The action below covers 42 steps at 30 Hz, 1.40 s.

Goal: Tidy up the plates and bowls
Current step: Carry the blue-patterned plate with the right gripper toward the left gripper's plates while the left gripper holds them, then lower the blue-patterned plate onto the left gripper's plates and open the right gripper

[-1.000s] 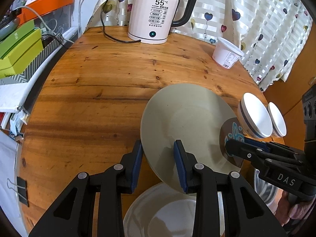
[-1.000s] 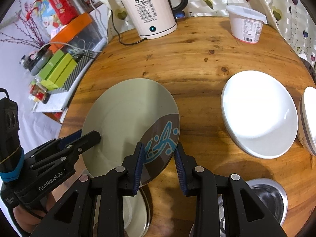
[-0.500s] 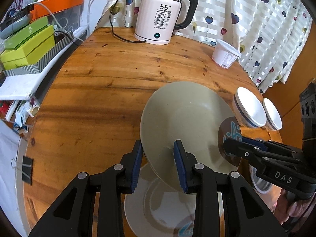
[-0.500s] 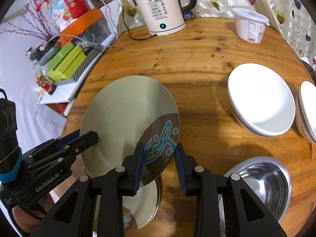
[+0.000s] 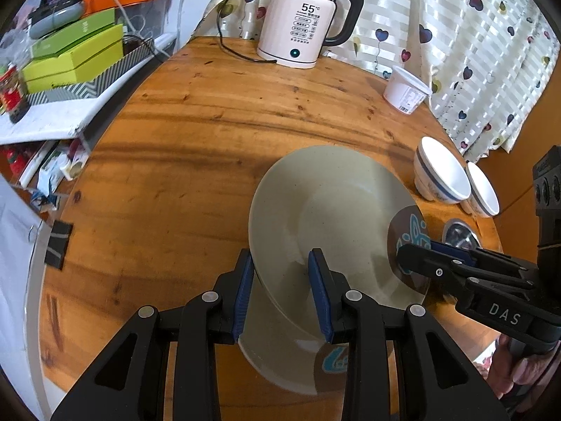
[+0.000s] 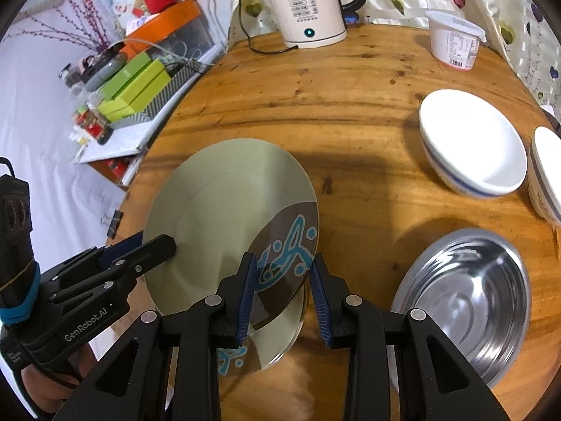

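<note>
- Your left gripper point(image 5: 280, 291) and right gripper point(image 6: 282, 296) each have jaws clenched on the plate point(image 5: 326, 217), lifted above a second plate point(image 6: 280, 336).
- "DAS" marks the right gripper, "GenRobot.AI" the left.
- A steel bowl point(image 6: 466, 301) sits right; white bowls point(image 6: 473, 147) beyond.
- The far kettle point(image 5: 301, 24) reads "55°C".
- The wooden counter point(image 5: 175, 161) meets heart-print curtains point(image 5: 473, 35).
- Since before, both plates now overlap more.

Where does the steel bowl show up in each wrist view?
Left wrist: steel bowl is a sliver at right, behind the held plate.
Right wrist: steel bowl sits large at lower right, on the table.
Shared landmark: the white kettle at top centre.
</note>
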Each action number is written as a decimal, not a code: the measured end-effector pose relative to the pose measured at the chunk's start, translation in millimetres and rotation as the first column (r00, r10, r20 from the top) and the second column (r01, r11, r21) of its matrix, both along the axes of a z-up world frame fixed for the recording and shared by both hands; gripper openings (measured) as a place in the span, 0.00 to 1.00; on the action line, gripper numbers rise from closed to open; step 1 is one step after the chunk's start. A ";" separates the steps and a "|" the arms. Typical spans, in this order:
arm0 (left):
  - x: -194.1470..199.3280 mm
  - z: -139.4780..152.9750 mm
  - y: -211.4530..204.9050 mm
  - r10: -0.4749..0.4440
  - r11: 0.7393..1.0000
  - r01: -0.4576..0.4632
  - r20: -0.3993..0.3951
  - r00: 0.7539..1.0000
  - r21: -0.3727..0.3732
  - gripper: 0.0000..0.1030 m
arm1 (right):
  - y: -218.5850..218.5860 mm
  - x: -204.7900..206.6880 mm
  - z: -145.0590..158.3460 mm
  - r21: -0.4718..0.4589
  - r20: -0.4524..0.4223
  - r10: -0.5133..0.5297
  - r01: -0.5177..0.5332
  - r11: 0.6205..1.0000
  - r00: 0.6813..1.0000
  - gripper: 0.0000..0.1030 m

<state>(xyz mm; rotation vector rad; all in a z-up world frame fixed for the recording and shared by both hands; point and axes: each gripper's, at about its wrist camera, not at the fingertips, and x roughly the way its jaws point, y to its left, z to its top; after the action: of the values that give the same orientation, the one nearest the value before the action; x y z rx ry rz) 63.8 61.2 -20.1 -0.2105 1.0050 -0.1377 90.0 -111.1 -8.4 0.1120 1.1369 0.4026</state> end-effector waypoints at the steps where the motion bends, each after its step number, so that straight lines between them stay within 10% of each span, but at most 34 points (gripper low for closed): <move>1: -2.4 -0.4 0.1 0.003 1.000 -0.003 -0.001 1.000 0.002 0.32 | 0.8 -1.7 -0.8 0.000 -0.001 0.004 -0.004 1.000 1.000 0.29; 42: -47.0 -18.4 1.8 0.066 0.998 -0.067 -0.037 0.997 -0.003 0.32 | 19.8 -35.1 -16.7 -0.100 0.013 0.123 -0.121 0.988 0.992 0.36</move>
<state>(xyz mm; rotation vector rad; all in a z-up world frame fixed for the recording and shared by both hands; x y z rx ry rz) 16.9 63.1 -38.5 -0.2509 1.0329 -0.0757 54.9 -91.3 -25.1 -0.0486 1.1459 0.4544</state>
